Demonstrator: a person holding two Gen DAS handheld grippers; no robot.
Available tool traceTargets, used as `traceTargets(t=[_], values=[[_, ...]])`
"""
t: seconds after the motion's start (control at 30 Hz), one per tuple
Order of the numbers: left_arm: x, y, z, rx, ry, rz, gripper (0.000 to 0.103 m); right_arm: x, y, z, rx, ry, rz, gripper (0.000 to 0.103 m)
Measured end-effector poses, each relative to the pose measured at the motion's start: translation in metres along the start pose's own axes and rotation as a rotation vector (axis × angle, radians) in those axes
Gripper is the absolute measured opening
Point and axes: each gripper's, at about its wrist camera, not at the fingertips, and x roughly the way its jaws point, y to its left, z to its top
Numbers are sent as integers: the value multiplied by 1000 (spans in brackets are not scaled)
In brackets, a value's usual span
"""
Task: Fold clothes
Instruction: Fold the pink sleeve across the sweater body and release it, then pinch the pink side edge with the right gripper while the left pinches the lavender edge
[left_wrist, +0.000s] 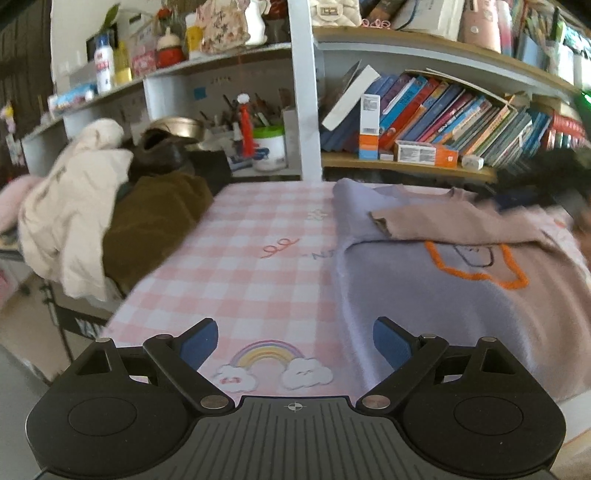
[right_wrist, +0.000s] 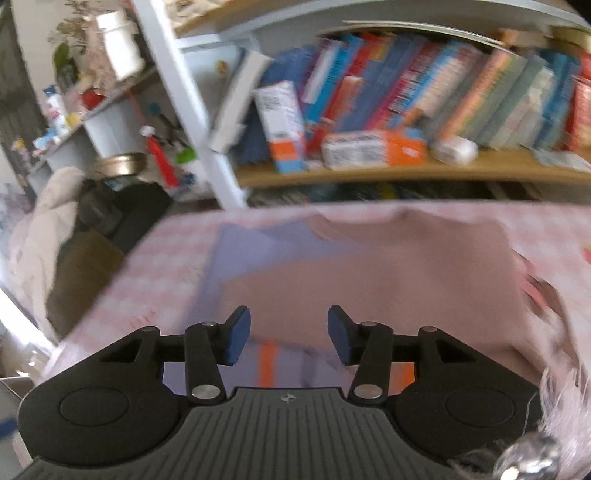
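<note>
A lilac and dusty-pink sweater (left_wrist: 424, 295) with an orange embroidered outline lies on the pink checked tablecloth (left_wrist: 258, 266), its pink sleeve folded across the chest. My left gripper (left_wrist: 294, 345) is open and empty, low over the cloth at the sweater's left edge. In the blurred right wrist view the same sweater (right_wrist: 369, 266) lies ahead, and my right gripper (right_wrist: 289, 338) is open and empty just above its near part.
A heap of cream and brown clothes (left_wrist: 110, 221) sits at the table's left end. Bookshelves (left_wrist: 443, 122) with books and boxes stand behind the table. A rainbow print (left_wrist: 271, 363) marks the cloth's near edge. Pale fluffy fabric (right_wrist: 561, 398) shows at the right.
</note>
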Motion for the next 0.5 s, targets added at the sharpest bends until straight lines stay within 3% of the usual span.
traceTargets(t=[0.13, 0.3, 0.5], values=[[16, 4, 1, -61, 46, -46, 92, -36, -28, -27, 9, 67, -121, 45], [27, 3, 3, -62, 82, -110, 87, -80, -57, -56, 88, 68, -235, 45], [36, -5, -3, -45, 135, -132, 64, -108, -75, -88, 202, 87, -304, 45]])
